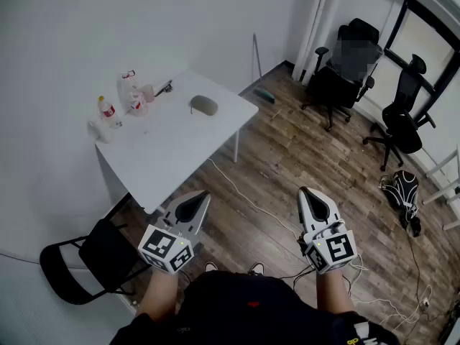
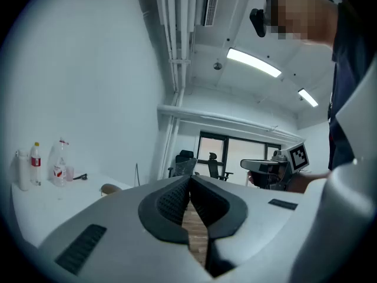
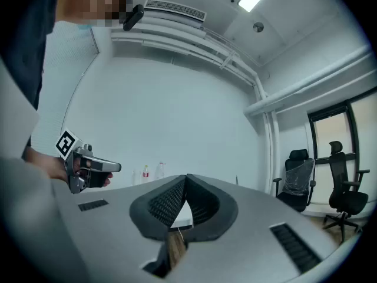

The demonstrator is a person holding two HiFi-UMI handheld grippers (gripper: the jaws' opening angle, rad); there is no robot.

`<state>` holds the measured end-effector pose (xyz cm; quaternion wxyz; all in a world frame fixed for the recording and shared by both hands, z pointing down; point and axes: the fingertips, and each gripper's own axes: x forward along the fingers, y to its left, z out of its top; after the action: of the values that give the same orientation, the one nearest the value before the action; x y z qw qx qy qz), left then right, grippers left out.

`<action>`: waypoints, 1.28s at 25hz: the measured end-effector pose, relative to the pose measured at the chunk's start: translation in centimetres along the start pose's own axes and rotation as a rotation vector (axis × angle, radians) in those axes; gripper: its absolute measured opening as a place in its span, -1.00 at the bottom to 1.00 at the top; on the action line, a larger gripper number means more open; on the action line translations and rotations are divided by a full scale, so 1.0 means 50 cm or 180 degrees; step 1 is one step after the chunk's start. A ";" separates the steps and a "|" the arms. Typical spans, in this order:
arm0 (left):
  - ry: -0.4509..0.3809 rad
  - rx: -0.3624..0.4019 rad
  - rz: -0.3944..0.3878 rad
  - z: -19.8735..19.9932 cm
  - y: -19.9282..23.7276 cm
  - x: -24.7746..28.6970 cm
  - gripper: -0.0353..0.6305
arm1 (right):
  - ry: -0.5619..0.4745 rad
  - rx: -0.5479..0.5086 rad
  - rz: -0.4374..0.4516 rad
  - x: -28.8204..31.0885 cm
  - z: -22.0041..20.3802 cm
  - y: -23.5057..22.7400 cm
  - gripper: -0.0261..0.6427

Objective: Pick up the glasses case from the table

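The glasses case (image 1: pixel 203 106), an olive-grey oval, lies on the white table (image 1: pixel 180 146) toward its right end. In the left gripper view the case (image 2: pixel 109 188) shows small on the table, far beyond the jaws. My left gripper (image 1: pixel 195 201) and right gripper (image 1: pixel 310 196) are held level close to my body, well short of the table and over the wooden floor. Both are shut, tips touching, with nothing between them. The left gripper view shows its jaws (image 2: pixel 190 178) meeting; the right gripper view shows the same (image 3: pixel 185 178).
Two bottles (image 1: pixel 108 110) and a clear jug (image 1: pixel 131 92) stand at the table's left end. A black folding chair (image 1: pixel 79 261) sits left of me. Office chairs (image 1: pixel 345 63) (image 1: pixel 402 113), a backpack (image 1: pixel 402 192) and floor cables (image 1: pixel 244 192) lie to the right.
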<state>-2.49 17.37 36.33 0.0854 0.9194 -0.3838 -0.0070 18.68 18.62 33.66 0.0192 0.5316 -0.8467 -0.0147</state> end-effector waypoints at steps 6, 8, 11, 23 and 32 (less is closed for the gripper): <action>0.0010 0.0007 -0.0023 -0.008 0.004 -0.009 -0.83 | -0.0009 -0.0011 0.0013 0.004 -0.005 0.016 -0.86; 0.0012 0.0005 -0.0024 -0.006 0.003 -0.010 -0.83 | 0.0008 -0.0049 0.0030 0.002 -0.010 0.017 -0.86; 0.0028 -0.0005 -0.0020 -0.011 -0.003 -0.014 -0.83 | -0.0032 -0.0039 0.0057 -0.004 -0.010 0.024 -0.86; 0.0079 -0.0005 -0.0009 -0.021 -0.018 0.005 -0.83 | -0.0108 0.0181 0.0066 -0.008 -0.023 0.003 -0.86; 0.0112 0.0035 0.0036 -0.037 -0.113 0.084 -0.83 | -0.0024 0.0255 0.0080 -0.073 -0.054 -0.113 -0.86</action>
<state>4.60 18.61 37.46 0.0871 0.9177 -0.3875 0.0118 25.49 19.44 36.05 -0.0050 0.5213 -0.8532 0.0175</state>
